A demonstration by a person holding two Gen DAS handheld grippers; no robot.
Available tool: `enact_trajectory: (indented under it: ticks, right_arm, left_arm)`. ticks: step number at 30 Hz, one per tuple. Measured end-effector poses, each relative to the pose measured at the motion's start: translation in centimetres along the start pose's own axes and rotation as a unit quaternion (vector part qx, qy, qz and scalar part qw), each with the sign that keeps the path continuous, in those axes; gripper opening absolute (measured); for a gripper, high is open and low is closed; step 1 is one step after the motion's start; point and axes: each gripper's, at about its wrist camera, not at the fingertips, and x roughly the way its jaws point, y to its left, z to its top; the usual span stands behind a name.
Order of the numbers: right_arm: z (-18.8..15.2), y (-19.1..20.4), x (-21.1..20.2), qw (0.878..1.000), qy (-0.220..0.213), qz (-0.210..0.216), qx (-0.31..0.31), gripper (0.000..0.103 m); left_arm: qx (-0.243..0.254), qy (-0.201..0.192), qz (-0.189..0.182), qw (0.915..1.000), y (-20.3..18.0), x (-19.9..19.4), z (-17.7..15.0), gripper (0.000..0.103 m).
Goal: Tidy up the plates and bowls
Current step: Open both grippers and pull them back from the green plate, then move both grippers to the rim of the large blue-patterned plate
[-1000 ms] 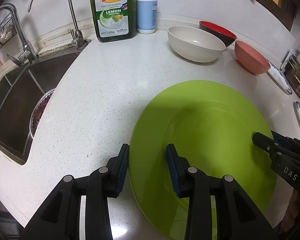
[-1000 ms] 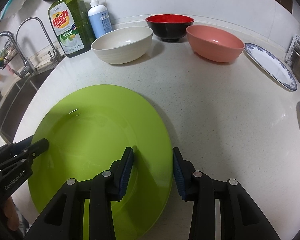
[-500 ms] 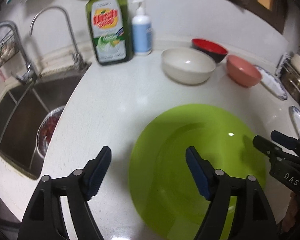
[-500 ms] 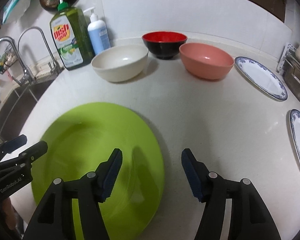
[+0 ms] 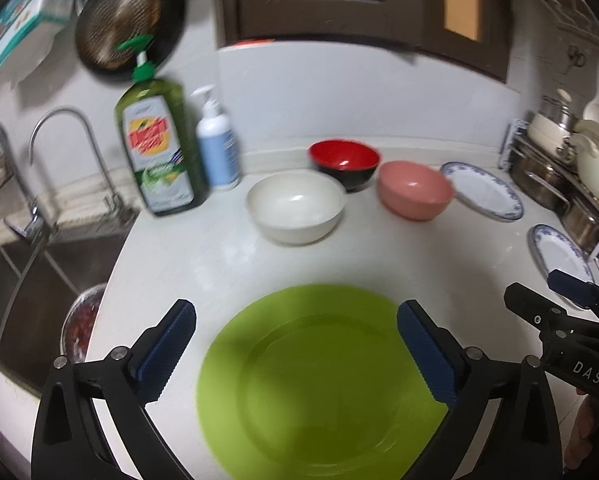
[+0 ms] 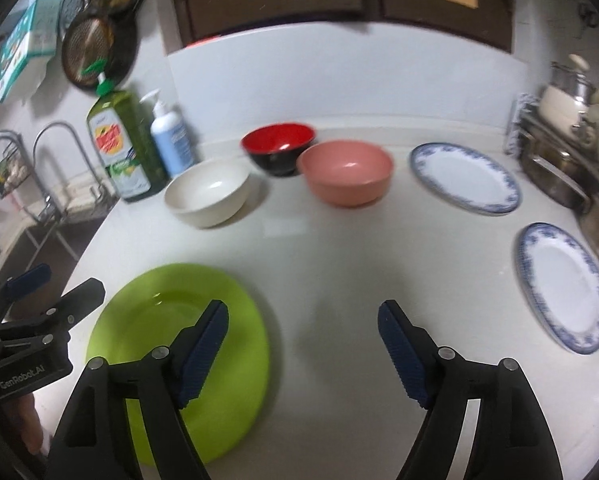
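Observation:
A lime green plate (image 5: 319,380) (image 6: 147,312) lies flat on the white counter (image 5: 399,252), near its front edge. My left gripper (image 5: 295,316) (image 6: 65,284) hovers above it, jaws opening wide, nothing gripped. My right gripper (image 6: 303,312) (image 5: 535,286) hangs over the plate's right rim and bare counter, jaws also opening and empty. At the back stand a white bowl (image 5: 295,208) (image 6: 207,192), a red-and-black bowl (image 5: 344,160) (image 6: 279,144) and a pink bowl (image 5: 415,188) (image 6: 345,170). Two blue-rimmed plates (image 6: 463,178) (image 6: 563,284) lie to the right.
A sink (image 5: 31,280) with two taps (image 5: 59,148) opens at the left. A green dish soap bottle (image 5: 159,152) and a blue pump bottle (image 5: 217,148) stand by the wall. Steel pots (image 6: 555,172) crowd the right edge.
Both grippers let go of the green plate's rim, opened wide, rose and drew back. The plate now lies flat on the counter, and more of the wall and cabinets shows.

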Motion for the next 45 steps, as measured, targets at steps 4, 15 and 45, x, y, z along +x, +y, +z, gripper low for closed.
enact_trajectory:
  ticks: [4, 15, 45]
  right_arm:
    - [0.2, -2.1, -1.7, 0.999, -0.017, -0.027, 0.021, 0.082]
    - [-0.2, -9.1, -6.7, 0.989, -0.062, -0.104, 0.085, 0.082]
    - [-0.5, -27.6, -7.6, 0.947, -0.086, -0.227, 0.209, 0.082]
  left_arm:
    - [0.023, -0.015, -0.026, 0.9993, -2.5, -0.4, 1.1, 0.103]
    - [0.097, -0.066, -0.1, 0.988, -10.7, -1.9, 4.4, 0.103]
    - [0.211, -0.036, -0.217, 0.9525, -31.9, 4.1, 9.2, 0.103]
